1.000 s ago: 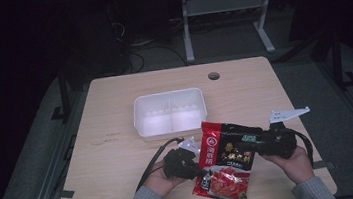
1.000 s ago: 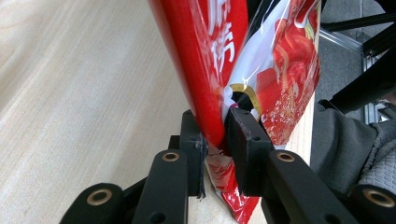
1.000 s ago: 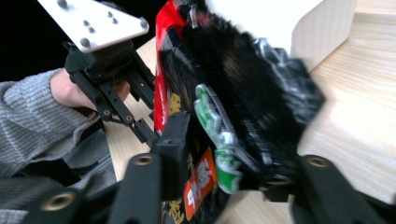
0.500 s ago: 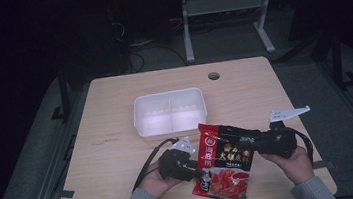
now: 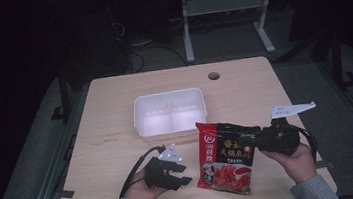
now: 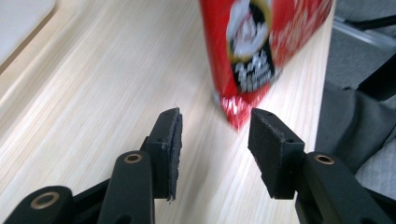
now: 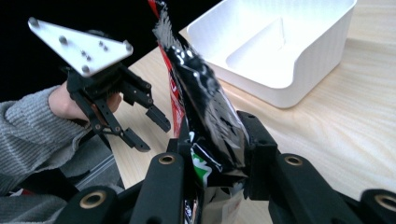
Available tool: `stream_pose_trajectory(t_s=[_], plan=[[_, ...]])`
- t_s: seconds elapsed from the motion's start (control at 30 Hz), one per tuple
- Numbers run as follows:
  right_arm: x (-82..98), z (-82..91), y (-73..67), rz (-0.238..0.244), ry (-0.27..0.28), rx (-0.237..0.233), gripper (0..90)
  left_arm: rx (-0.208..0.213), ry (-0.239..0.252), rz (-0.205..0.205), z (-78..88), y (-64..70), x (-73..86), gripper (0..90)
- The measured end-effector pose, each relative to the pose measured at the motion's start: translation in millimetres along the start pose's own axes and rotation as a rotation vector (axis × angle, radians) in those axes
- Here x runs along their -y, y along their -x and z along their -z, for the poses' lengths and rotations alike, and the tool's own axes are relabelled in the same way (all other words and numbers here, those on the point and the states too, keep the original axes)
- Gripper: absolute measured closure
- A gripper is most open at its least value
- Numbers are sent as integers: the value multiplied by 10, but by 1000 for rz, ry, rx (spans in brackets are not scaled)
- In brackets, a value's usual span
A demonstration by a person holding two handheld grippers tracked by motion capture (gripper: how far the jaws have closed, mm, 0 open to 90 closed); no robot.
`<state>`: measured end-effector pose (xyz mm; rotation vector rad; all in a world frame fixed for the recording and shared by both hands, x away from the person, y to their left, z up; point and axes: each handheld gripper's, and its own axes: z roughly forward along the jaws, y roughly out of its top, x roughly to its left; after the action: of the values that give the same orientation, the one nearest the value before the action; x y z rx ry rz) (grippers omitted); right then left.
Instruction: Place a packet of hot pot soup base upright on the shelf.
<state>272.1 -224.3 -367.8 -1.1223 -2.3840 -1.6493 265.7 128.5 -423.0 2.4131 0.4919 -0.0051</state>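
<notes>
A red and black snack packet (image 5: 226,158) is held up over the table's near edge, its lower end near the wood. My right gripper (image 5: 251,142) is shut on the packet's right edge; in the right gripper view the black jaws pinch the crinkled foil (image 7: 205,107). My left gripper (image 5: 187,175) stands open just left of the packet, not touching it. In the left gripper view the packet (image 6: 266,46) stands a short way ahead of the open jaws, with nothing between the pads (image 6: 173,140). The left gripper (image 7: 140,123) with its grey plate also appears in the right gripper view.
A white two-compartment tub (image 5: 170,113) stands mid-table, behind the packet, also seen as a tub (image 7: 275,51) in the right gripper view. The wooden table (image 5: 109,102) has a cable hole (image 5: 213,76) at the back. Dark floor and a metal stand lie beyond.
My left gripper has drawn back to the left, away from the packet's left edge. The packet has shifted slightly in the right gripper's hold.
</notes>
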Motion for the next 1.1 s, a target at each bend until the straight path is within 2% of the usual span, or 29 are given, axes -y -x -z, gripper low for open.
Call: stream_pose_trajectory(t_s=[0.13,0.33,0.67,0.93,1.1], plan=[[-69,38,-27,3,10,24,723,-23,1,1,56,2,96,518],[-183,53,-72,15,27,50,723,-51,-8,25,141,-36,291,499],[-437,-31,-153,37,53,57,723,-117,-25,25,212,-45,471,406],[-647,-125,-203,55,56,66,722,-125,-4,24,279,-54,538,362],[-860,-234,-269,83,63,70,723,-135,-6,32,313,-72,598,347]])
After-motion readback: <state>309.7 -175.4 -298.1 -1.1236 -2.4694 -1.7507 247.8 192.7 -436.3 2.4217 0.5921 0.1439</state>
